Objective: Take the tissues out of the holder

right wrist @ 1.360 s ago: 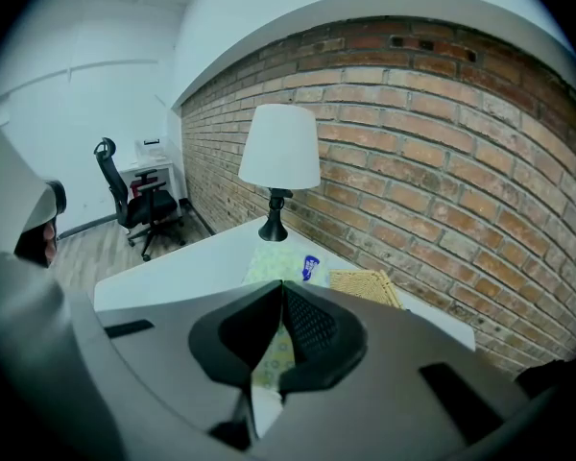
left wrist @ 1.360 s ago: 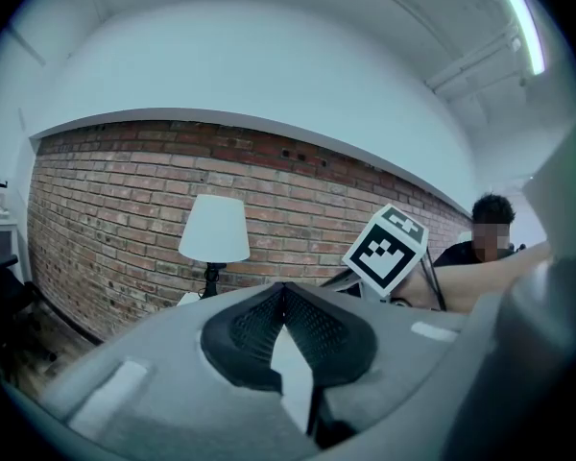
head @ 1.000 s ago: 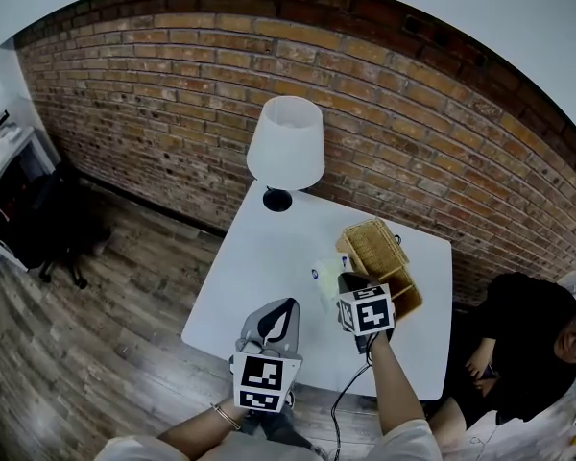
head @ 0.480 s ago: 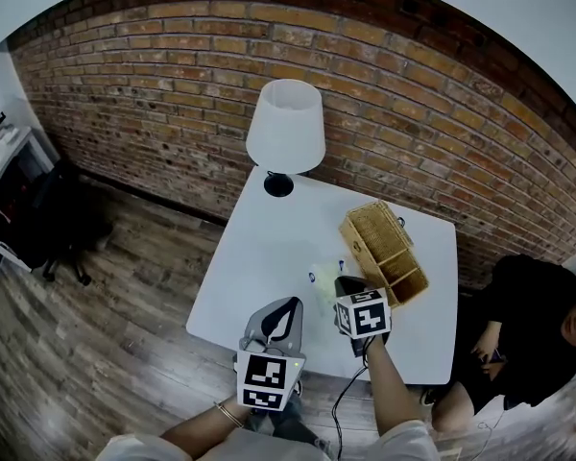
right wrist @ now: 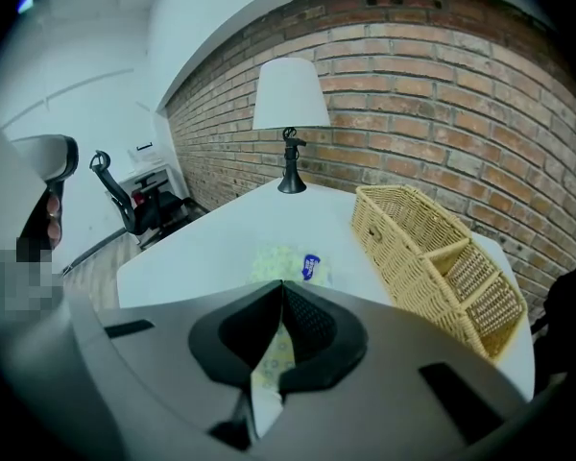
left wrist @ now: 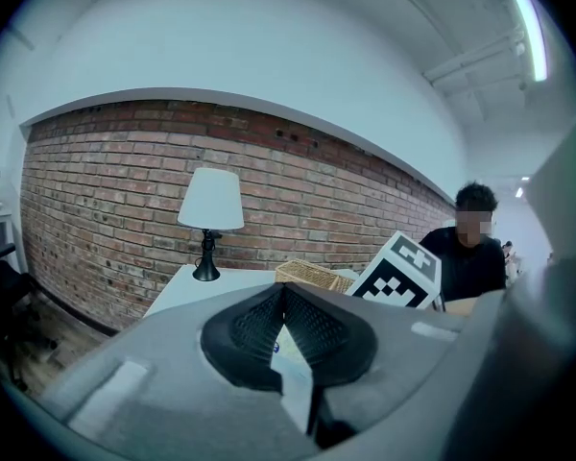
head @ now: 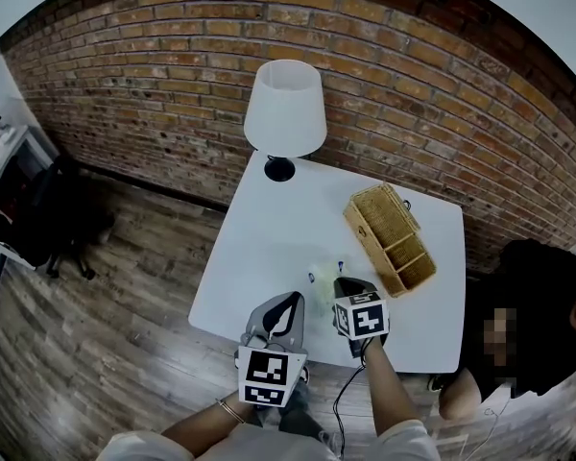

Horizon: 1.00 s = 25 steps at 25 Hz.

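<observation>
White rectangular table (head: 269,224): on wooden plank floor (head: 96,353), before red brick wall (head: 173,84).
- Far left corner: white-shaded lamp (head: 285,109).
- Right side: woven wicker holder (head: 389,238).
- Front centre, left of holder: patterned tissue packet (head: 324,271), near end in right gripper's (head: 343,283) tongs.
- Left gripper (head: 290,302): over front edge.
- Right of table: seated person (head: 523,325).

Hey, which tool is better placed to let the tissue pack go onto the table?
Right. The right tool is shut on the tissue pack, low at the table; the left tool is shut and empty, back at the near edge.
</observation>
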Tool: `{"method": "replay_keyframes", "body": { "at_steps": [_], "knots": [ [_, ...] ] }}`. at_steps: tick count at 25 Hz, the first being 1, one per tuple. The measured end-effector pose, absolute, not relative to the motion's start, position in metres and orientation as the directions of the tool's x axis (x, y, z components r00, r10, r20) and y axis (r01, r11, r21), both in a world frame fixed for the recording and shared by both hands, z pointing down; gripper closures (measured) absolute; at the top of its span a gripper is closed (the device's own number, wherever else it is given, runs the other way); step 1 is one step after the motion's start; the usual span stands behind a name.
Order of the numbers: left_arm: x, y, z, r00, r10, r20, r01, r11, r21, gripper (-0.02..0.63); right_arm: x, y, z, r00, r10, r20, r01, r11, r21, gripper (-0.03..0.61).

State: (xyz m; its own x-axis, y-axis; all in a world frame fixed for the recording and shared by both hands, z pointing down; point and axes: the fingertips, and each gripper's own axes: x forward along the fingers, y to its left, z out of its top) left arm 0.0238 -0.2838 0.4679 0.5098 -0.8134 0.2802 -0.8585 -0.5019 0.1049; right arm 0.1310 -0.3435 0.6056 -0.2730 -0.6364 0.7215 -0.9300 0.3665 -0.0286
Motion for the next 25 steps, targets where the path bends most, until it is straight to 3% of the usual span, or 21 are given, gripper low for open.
{"method": "replay_keyframes", "body": {
  "at_steps": [25],
  "knots": [
    [0.038,-0.296,0.485,0.507,-0.802,0.316,-0.859,-0.498,0.117,0.607,0.125,-0.336,0.623,-0.327,-0.652,0.685,-0.924,0.372,-0.086,0.563]
  ]
}}
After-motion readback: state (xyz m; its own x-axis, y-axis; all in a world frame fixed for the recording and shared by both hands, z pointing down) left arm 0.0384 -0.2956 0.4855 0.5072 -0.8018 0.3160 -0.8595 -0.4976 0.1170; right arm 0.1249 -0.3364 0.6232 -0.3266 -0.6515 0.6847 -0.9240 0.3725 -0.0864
